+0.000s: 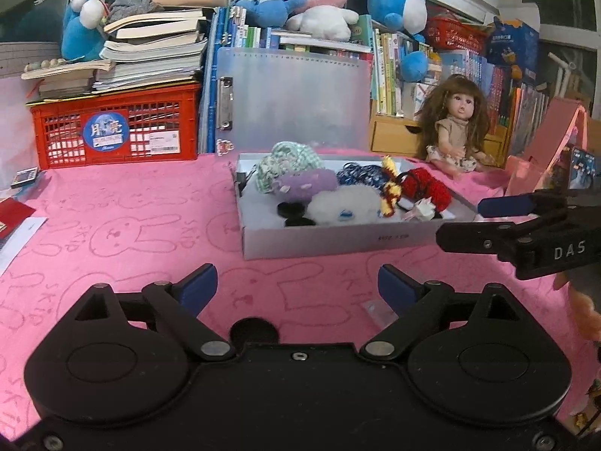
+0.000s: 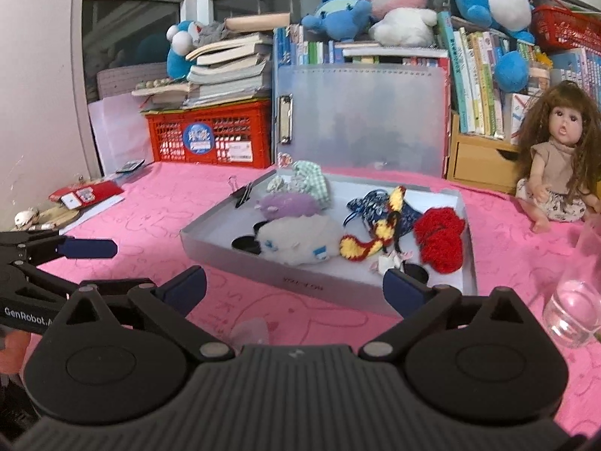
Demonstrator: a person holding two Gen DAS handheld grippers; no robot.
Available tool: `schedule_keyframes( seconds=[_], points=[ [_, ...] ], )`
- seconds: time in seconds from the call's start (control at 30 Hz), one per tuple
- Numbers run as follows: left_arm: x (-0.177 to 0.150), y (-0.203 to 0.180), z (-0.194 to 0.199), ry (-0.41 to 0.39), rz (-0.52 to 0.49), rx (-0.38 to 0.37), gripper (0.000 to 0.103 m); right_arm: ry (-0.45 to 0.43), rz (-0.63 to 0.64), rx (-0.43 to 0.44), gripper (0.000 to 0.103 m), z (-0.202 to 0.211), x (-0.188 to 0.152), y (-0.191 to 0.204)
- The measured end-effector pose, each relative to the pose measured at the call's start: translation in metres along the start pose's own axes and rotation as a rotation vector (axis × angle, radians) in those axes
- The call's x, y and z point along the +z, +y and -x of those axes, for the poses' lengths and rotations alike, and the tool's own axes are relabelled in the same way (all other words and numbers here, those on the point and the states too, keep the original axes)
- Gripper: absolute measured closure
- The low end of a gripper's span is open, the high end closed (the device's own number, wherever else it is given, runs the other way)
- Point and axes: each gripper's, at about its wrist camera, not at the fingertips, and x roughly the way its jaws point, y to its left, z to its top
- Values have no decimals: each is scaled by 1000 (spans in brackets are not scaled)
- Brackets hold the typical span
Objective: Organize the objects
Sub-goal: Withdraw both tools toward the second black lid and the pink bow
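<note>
A shallow white box (image 1: pixel 330 238) (image 2: pixel 300 282) sits on the pink cloth. It holds a green checked fabric piece (image 1: pixel 289 161) (image 2: pixel 310 182), a purple plush (image 1: pixel 308 184) (image 2: pixel 287 205), a white plush (image 1: pixel 343 206) (image 2: pixel 296 242), a dark blue pouch (image 1: pixel 362 176) (image 2: pixel 370 203), a yellow-red knit piece (image 1: pixel 388 191) (image 2: pixel 375 236) and a red knit piece (image 1: pixel 428 188) (image 2: pixel 441 240). My left gripper (image 1: pixel 298 287) is open and empty in front of the box. My right gripper (image 2: pixel 295 287) is open and empty, at the box's near edge.
A doll (image 1: pixel 456 124) (image 2: pixel 559 158) sits behind the box to the right. A red crate (image 1: pixel 116 127) (image 2: pixel 210 135) with stacked books stands at the back left. A clear folder (image 1: pixel 296 101) (image 2: pixel 360 116) leans behind the box. A glass (image 2: pixel 574 300) stands at right.
</note>
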Motion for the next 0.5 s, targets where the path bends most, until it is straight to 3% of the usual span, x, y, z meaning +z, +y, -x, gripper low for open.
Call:
schedule_keyframes(
  seconds=[0.5],
  points=[
    [-23,16,1,35,19,26,11,78,70,60,0,-8,-21,22]
  ],
)
